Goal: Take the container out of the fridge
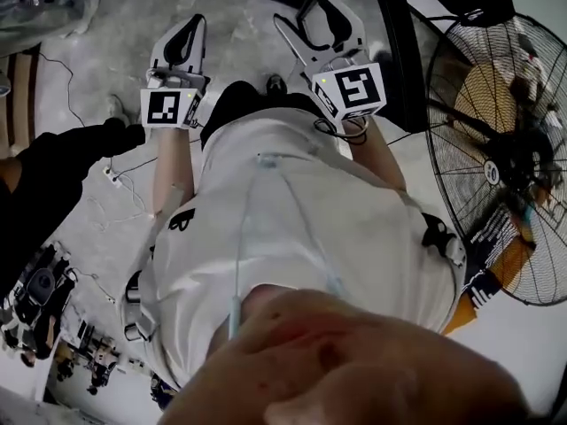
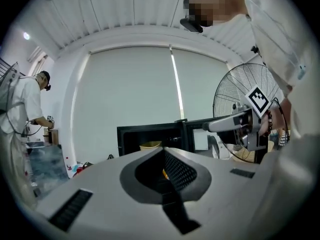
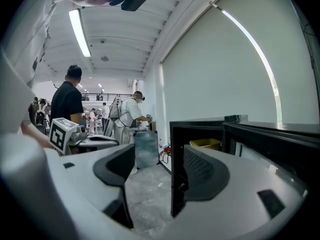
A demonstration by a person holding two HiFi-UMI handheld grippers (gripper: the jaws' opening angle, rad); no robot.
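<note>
Now | left tongs pressed together | right tongs spread, empty | both held forward toward fridge

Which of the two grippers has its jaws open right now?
The right gripper: its jaws stand apart, with floor and the fridge showing between them. The left gripper has its jaws closed tip to tip, holding nothing.

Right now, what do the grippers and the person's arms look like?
The left gripper and right gripper are white with black ribbed jaw pads. Each carries a white cube with black square markers: left cube, right cube. The person wears a white short-sleeved shirt, a thin pale cable down its front, and a dark bracelet at the right wrist.
</note>
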